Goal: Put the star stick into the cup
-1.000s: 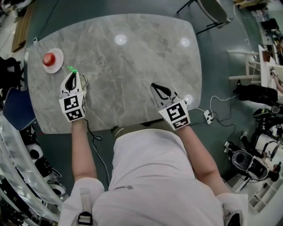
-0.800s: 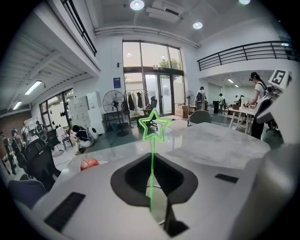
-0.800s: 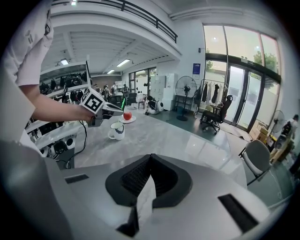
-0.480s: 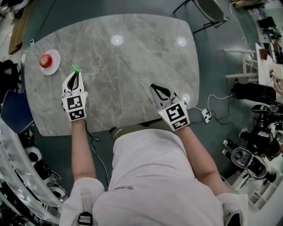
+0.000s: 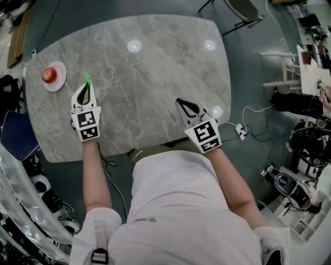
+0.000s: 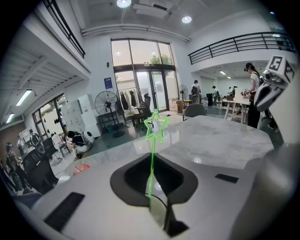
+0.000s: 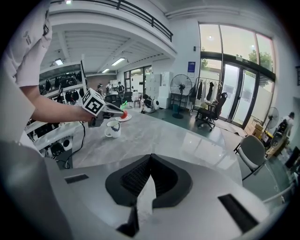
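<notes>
A thin green stick topped with a star outline [image 6: 156, 126] is pinched between the jaws of my left gripper [image 5: 87, 87], which is shut on it. The star [image 5: 88, 79] pokes out past the jaw tips over the table's left side. The cup, a white mug [image 7: 112, 128], stands on the marble table directly below the left gripper [image 7: 118, 110]; in the head view the gripper hides it. My right gripper [image 5: 181, 101] rests near the table's front edge, shut with nothing in it, jaws touching [image 7: 150, 158].
A red apple on a white plate [image 5: 50, 75] sits at the far left of the grey marble table [image 5: 155, 62]. A cable and adapter [image 5: 241, 133] lie on the floor right of the table. A chair [image 5: 248, 10] stands beyond the far right corner.
My left gripper has shifted right, away from the plate, with the star stick, and now covers the mug rim that showed beside it before. The right gripper has stayed put.
</notes>
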{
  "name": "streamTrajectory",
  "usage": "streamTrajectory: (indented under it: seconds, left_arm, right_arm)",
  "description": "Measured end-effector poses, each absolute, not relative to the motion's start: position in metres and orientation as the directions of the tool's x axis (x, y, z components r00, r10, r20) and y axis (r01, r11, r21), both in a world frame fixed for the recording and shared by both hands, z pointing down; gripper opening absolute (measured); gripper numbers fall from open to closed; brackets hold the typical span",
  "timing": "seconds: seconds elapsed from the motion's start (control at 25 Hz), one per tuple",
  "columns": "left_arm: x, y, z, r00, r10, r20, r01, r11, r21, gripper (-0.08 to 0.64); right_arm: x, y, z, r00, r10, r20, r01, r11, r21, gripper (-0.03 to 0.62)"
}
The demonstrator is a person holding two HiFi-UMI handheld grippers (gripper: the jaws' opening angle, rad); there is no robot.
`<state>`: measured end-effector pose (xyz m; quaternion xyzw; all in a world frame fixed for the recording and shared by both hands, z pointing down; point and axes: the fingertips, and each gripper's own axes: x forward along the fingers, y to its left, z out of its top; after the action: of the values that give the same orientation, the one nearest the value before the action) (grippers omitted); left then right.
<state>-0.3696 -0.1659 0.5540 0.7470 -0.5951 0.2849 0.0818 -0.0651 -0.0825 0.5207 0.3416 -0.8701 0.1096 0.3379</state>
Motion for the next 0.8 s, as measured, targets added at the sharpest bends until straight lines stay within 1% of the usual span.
streamTrajectory:
  seconds: [0.52, 0.8]
  left_arm:
    - [-0.375, -0.167, 0.563, 0.073, -0.825, 0.560, -0.944, -0.238, -0.228, 0.017]
    - [-0.373, -0.156, 0.562, 0.043, -0.817, 0.575, -0.946, -0.218, -0.238, 0.040]
  right_arm:
    - [-0.045, -0.080, 0.523, -0.522, -0.522, 0.675, -0.687, 0.726, 0.030, 0.008]
    - [-0.043, -0.081, 0.522, -0.544, -0.511, 0.666, -0.669, 0.743, 0.022, 0.008]
